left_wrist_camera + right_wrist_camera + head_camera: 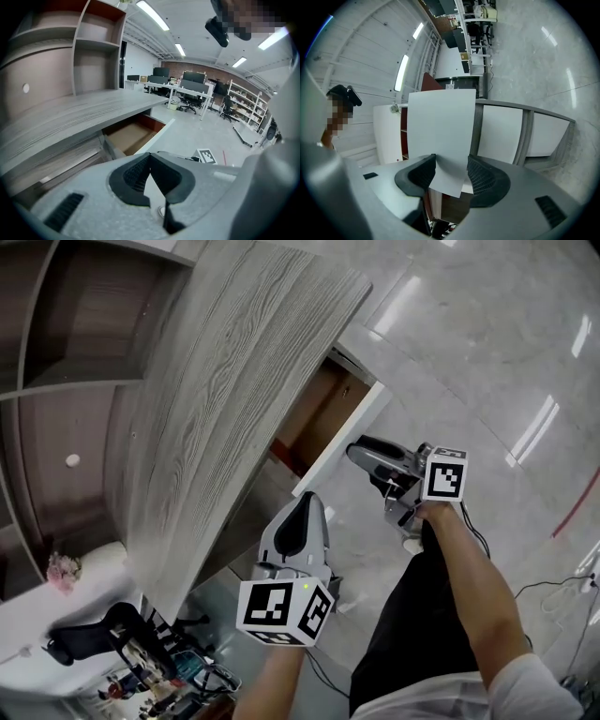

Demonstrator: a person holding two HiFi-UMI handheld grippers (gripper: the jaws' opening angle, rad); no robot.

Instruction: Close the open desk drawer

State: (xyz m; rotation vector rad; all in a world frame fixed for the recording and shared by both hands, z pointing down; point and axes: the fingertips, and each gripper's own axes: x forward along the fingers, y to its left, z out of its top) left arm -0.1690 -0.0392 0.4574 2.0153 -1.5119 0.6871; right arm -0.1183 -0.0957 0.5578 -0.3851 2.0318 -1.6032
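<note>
While the drawer [314, 413] is standing open: we are aiming for a square, steady push on its white front [342, 439].
Right gripper [451, 159]: jaws wide, front's corner between them.
Left gripper [150, 157]: jaws together, empty.

Grey wood-grain counter [234, 381] slants across the upper left of the frame, standing on the glossy pale floor [487, 352] at right.

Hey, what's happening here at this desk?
A person holds a gripper in each hand at a grey desk whose drawer is pulled out. The right gripper, jaws open, is at the drawer's white front panel, whose corner shows between the jaws. The left gripper hangs aside, shut and empty.
</note>
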